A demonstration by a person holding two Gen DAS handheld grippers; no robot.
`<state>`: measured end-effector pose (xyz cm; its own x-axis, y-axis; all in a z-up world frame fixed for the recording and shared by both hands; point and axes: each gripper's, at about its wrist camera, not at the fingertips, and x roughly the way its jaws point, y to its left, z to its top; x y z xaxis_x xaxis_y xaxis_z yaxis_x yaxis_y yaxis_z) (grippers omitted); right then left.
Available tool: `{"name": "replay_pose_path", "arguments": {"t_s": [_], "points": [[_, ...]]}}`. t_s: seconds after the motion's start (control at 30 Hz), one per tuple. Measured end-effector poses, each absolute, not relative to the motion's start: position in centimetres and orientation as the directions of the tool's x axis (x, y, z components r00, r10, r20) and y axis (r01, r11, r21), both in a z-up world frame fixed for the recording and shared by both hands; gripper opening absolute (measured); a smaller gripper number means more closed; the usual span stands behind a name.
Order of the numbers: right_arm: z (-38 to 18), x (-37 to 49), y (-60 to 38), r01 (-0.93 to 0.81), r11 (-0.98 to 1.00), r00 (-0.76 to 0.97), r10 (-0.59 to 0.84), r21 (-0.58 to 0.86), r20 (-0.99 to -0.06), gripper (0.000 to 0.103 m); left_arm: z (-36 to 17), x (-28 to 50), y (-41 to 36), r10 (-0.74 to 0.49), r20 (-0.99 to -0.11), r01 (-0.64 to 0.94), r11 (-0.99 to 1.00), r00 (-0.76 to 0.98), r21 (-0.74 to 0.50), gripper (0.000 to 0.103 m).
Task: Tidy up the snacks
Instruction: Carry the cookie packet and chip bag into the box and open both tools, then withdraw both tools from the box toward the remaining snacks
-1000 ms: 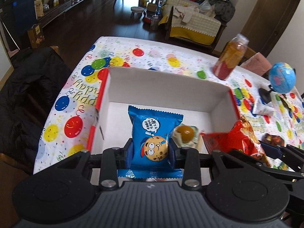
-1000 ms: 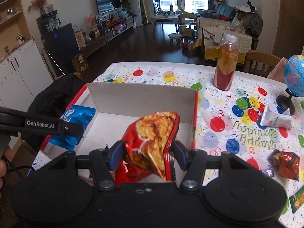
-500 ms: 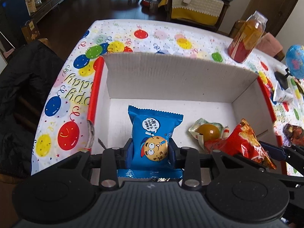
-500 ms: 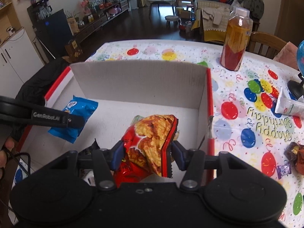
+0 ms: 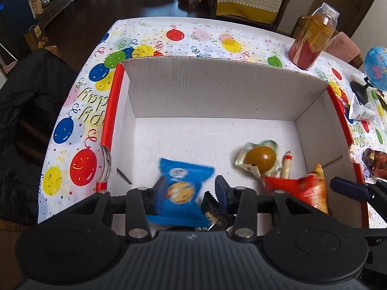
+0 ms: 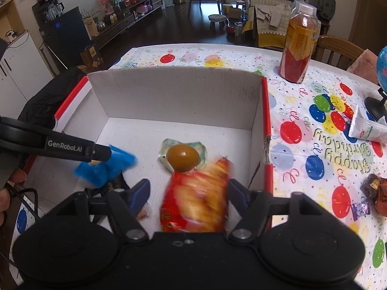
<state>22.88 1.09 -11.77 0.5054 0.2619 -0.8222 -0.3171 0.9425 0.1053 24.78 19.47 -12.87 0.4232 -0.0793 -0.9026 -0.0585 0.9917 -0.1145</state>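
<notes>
A white cardboard box with red edges (image 5: pixel 217 89) (image 6: pixel 179 94) lies open on the table. My left gripper (image 5: pixel 191 189) is open over its near left part; the blue cookie packet (image 5: pixel 180 193) (image 6: pixel 104 168) is blurred and dropping between the fingers. My right gripper (image 6: pixel 188 191) is open over the near right part; the red chip bag (image 6: pixel 196 200) (image 5: pixel 300 188) is blurred and falling free between its fingers. A clear packet with a brown egg (image 5: pixel 261 157) (image 6: pixel 182 155) lies on the box floor.
A juice bottle (image 6: pixel 298 46) stands at the back right. A globe stand (image 6: pixel 376 106), a white tube (image 6: pixel 367 130) and wrapped sweets (image 6: pixel 377 193) lie right of the box. Dark wrappers (image 5: pixel 212 211) lie in the box's near part. A black jacket (image 5: pixel 21 111) hangs on the left.
Both grippers moved forward and down over the box and opened. The blue cookie packet and the red chip bag have slipped free and are falling into the box.
</notes>
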Motion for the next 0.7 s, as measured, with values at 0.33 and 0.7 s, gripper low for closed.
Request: {"name": "replay_pose_path", "arguments": {"t_s": [0.33,0.7], "points": [[-10.2,21.0,0.0,-0.308,0.941,0.527,0.291,0.14,-0.798,0.088,-10.8,22.4,18.7,-0.084,-0.879,-0.046,0.992,0.47,-0.12,0.072],[-7.5,18.1,-2.2,-0.293,0.943,0.588,0.307,0.156,-0.748,0.096,-8.2,19.2,17.4,-0.088,-0.849,-0.043,0.991,0.52,-0.128,0.079]]}}
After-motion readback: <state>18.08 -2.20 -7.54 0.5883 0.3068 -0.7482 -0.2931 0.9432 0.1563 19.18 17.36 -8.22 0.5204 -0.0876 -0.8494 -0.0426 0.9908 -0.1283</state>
